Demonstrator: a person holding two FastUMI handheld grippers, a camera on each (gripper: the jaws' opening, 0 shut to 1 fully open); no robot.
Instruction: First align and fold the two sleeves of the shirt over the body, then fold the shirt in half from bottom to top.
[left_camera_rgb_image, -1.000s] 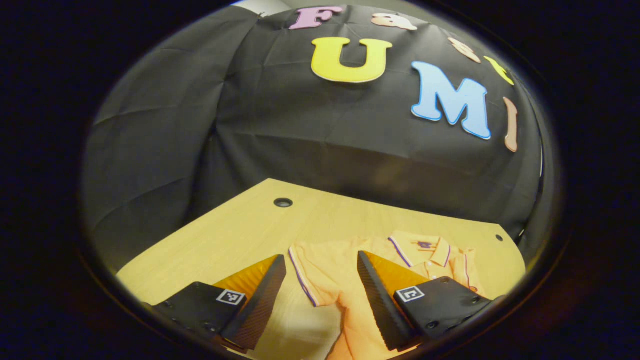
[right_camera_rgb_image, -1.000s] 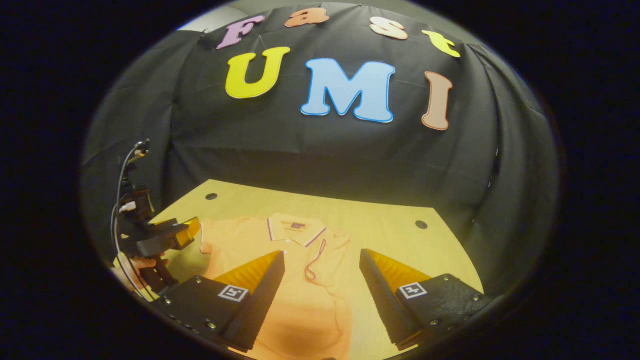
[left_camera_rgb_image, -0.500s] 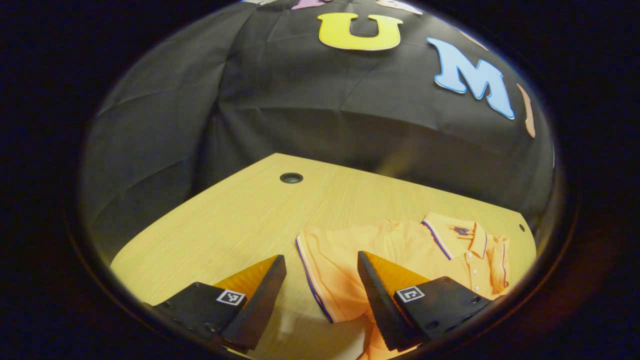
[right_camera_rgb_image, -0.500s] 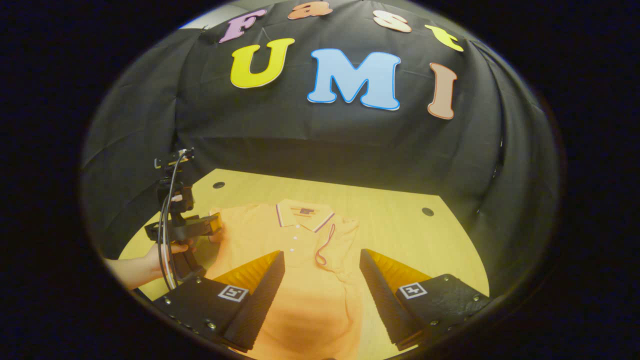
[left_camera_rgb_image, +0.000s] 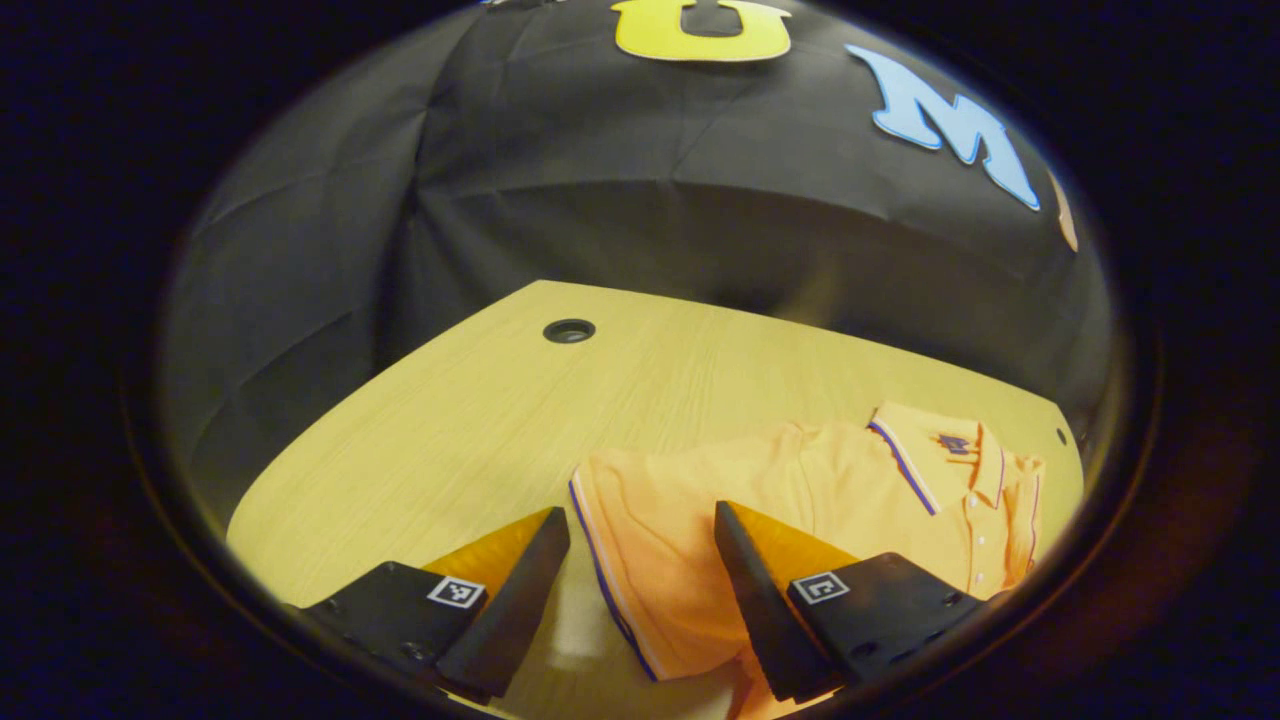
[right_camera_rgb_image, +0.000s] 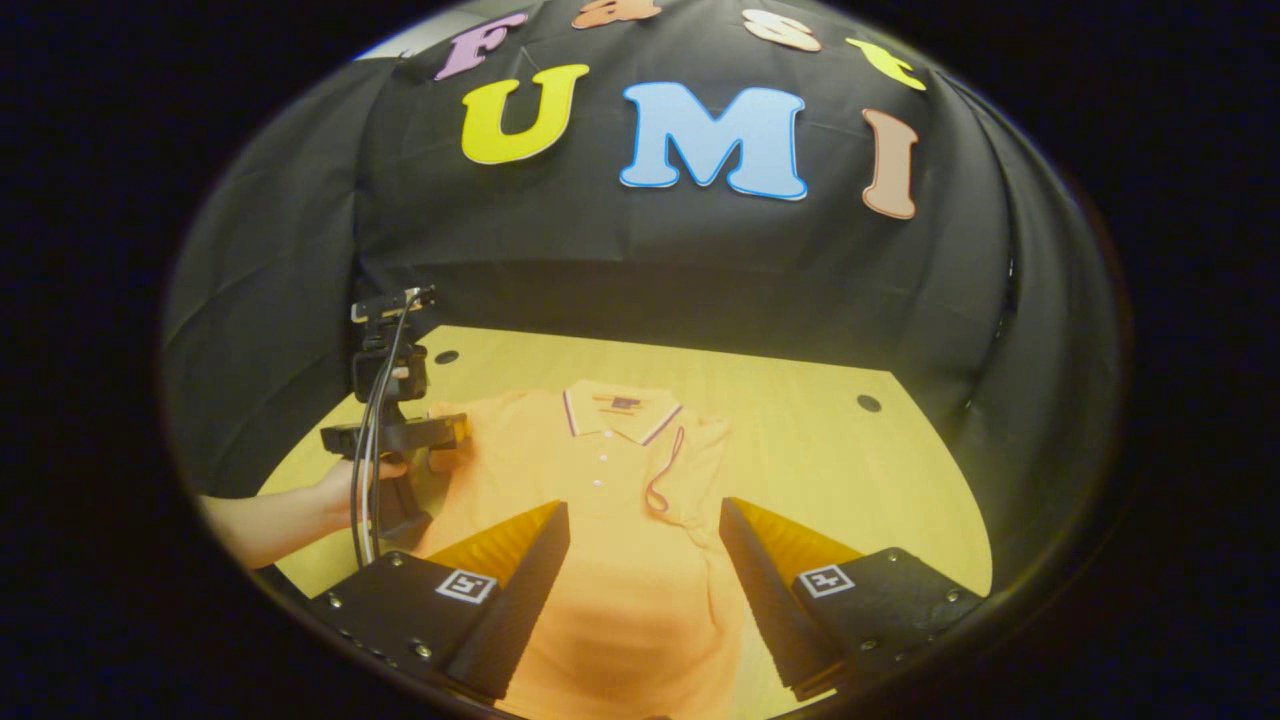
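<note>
While an orange polo shirt (right_camera_rgb_image: 610, 520) lies face up on the wooden bench (right_camera_rgb_image: 800, 460), collar toward the far wall, the right sleeve (right_camera_rgb_image: 690, 470) is already folded over the body. The left sleeve (left_camera_rgb_image: 650, 540) still lies spread flat. The left tool (left_camera_rgb_image: 640, 590) hovers over it, fingers wide apart, gripping nothing. The right tool (right_camera_rgb_image: 645, 590) hangs open and empty above the lower body. A shallow pinch could catch only the cuff trim, letting the sleeve slip and fold crooked. No containers are present.
</note>
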